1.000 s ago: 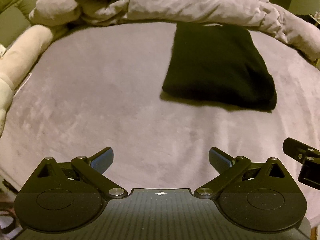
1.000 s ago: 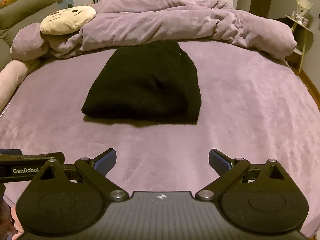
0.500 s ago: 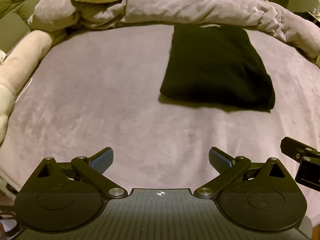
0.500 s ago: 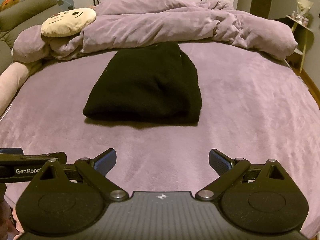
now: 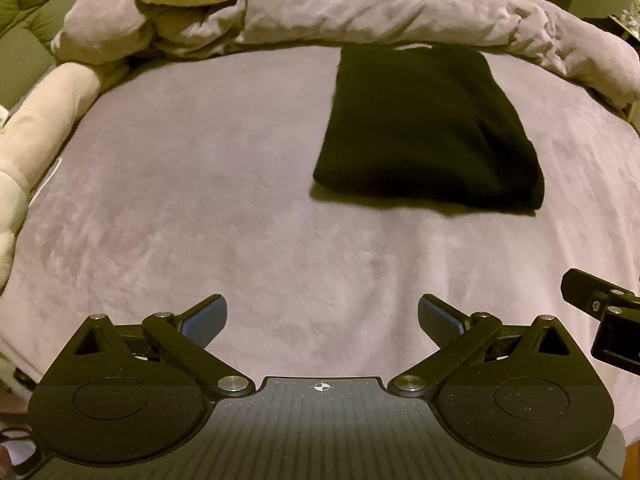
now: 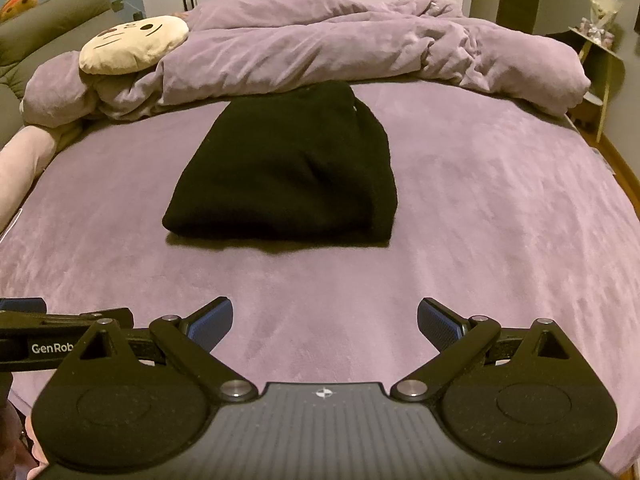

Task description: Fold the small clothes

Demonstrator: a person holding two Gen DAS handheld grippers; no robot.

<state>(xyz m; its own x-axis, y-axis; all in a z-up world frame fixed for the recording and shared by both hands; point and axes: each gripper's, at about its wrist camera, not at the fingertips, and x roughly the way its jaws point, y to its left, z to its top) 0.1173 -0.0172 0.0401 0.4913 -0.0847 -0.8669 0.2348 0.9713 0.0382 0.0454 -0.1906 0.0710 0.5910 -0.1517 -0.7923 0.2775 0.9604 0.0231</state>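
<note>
A black garment (image 5: 428, 128) lies folded into a thick rectangle on the purple bed (image 5: 200, 200), near the rumpled duvet. It also shows in the right wrist view (image 6: 288, 168), ahead and slightly left. My left gripper (image 5: 322, 320) is open and empty, low over the near part of the bed, well short of the garment. My right gripper (image 6: 325, 320) is open and empty too, beside the left one. Part of the right gripper shows at the left wrist view's right edge (image 5: 604, 312), and part of the left gripper shows at the right wrist view's left edge (image 6: 60, 336).
A rumpled purple duvet (image 6: 360, 48) lies across the far side of the bed. A cream face cushion (image 6: 132, 44) rests on it at the left. A pale long pillow (image 5: 44, 120) runs along the left edge. A small side table (image 6: 600, 60) stands at the right.
Both grippers have drawn back and tilted up a little, so the folded garment sits slightly lower and more of the duvet and cushion shows. The garment has not moved.
</note>
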